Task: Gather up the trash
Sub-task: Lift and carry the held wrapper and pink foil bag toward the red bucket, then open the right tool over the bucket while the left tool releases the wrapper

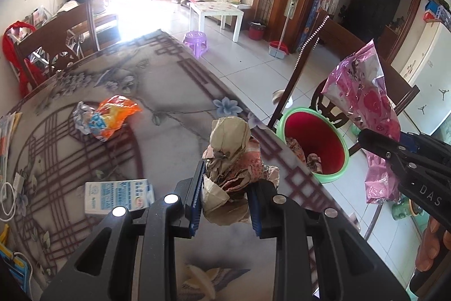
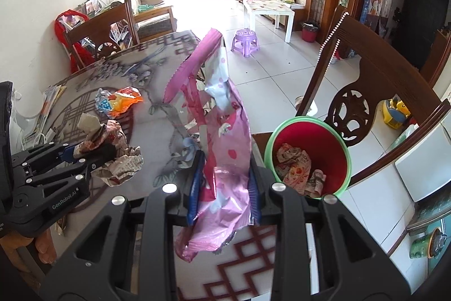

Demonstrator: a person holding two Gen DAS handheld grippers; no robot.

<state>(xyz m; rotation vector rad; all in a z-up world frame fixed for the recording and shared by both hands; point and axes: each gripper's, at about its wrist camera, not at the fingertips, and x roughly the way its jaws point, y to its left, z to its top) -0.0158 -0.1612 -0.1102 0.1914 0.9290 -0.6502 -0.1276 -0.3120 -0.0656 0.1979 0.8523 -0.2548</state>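
Observation:
My left gripper (image 1: 225,196) is shut on a crumpled brown paper wad (image 1: 234,157) above the table; it also shows in the right wrist view (image 2: 112,157). My right gripper (image 2: 224,193) is shut on a pink foil wrapper (image 2: 217,126), held upright near the table edge; the wrapper shows in the left wrist view (image 1: 366,109) too. A red bin with a green rim (image 2: 310,154) stands on a chair seat beside the table, with crumpled paper inside; it also shows in the left wrist view (image 1: 318,145). An orange snack wrapper (image 1: 110,117) lies on the table.
A white and blue box (image 1: 118,196) lies on the patterned table (image 1: 169,92). Papers and cables sit at the left edge (image 1: 8,137). A wooden chair (image 2: 366,92) stands behind the bin. Another chair (image 1: 56,44) is at the far side. A purple stool (image 2: 245,40) stands on the floor.

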